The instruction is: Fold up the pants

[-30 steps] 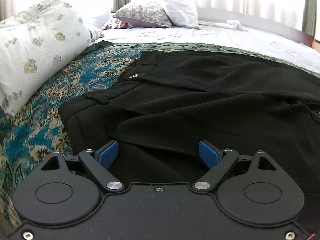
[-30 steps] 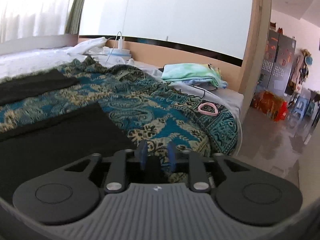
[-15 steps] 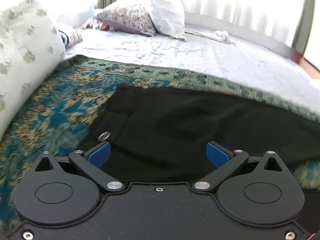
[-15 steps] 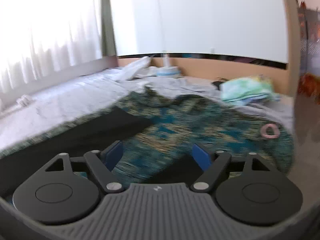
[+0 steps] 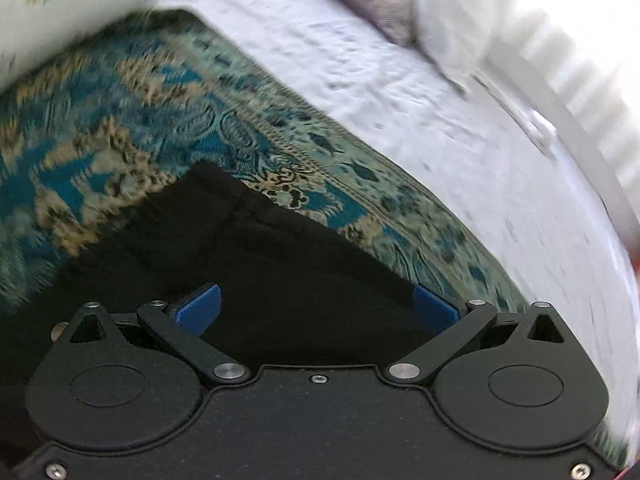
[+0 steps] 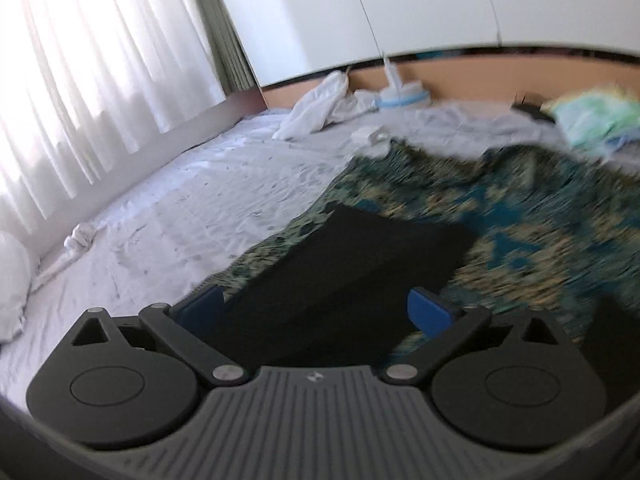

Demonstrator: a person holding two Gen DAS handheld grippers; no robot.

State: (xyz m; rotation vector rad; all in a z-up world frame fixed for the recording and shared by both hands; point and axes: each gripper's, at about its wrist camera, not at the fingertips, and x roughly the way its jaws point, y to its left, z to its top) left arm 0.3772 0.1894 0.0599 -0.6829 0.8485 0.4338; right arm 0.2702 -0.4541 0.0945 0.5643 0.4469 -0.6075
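Both grippers wide over the black pants on the patterned blanket.

My left gripper (image 5: 316, 310) has its jaws spread with nothing between them, and the pants (image 5: 248, 272) fill my view from 6 up to a corner at 11, lying on the teal blanket (image 5: 132, 112), white sheet (image 5: 440, 112) off at 2. My right gripper (image 6: 316, 312) is spread wide too, pinching nothing, a pant leg (image 6: 372, 256) running out toward 1, curtains (image 6: 92, 52) at 10.
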